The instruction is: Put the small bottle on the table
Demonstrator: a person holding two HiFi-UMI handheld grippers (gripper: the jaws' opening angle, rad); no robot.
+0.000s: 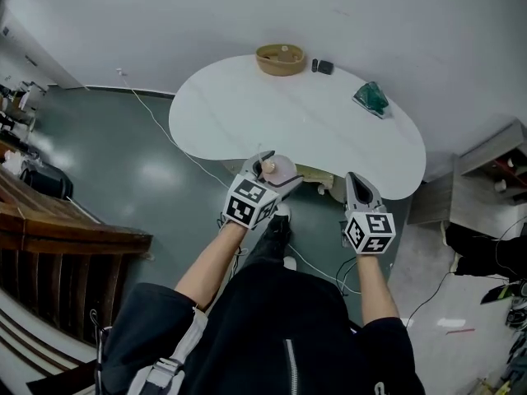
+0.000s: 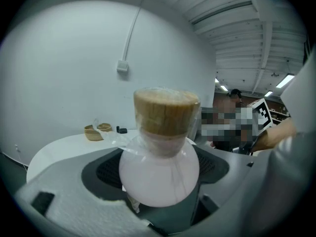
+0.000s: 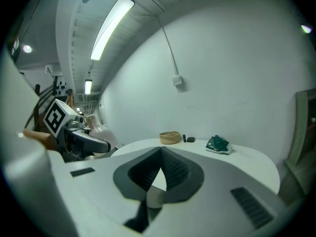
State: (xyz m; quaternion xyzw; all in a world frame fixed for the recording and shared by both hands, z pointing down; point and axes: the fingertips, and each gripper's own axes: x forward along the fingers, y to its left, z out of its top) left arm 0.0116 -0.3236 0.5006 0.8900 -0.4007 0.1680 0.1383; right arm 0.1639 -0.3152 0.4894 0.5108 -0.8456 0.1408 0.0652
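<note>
The small bottle (image 2: 159,174) is a round, pale pink flask with a cork stopper (image 2: 165,111) and clear wrap round its neck. My left gripper (image 1: 270,174) is shut on its belly and holds it upright at the near edge of the white table (image 1: 247,109). In the head view the bottle (image 1: 280,169) shows just over that edge. The right gripper view has the bottle (image 3: 102,131) at its left. My right gripper (image 1: 361,189) hangs at the near edge further right, its jaws together and nothing between them.
At the far side of the table stand a woven basket (image 1: 280,59) and two small black objects (image 1: 323,67). A green packet (image 1: 373,98) lies at the far right. A white cable (image 1: 160,126) runs over the grey floor at the left.
</note>
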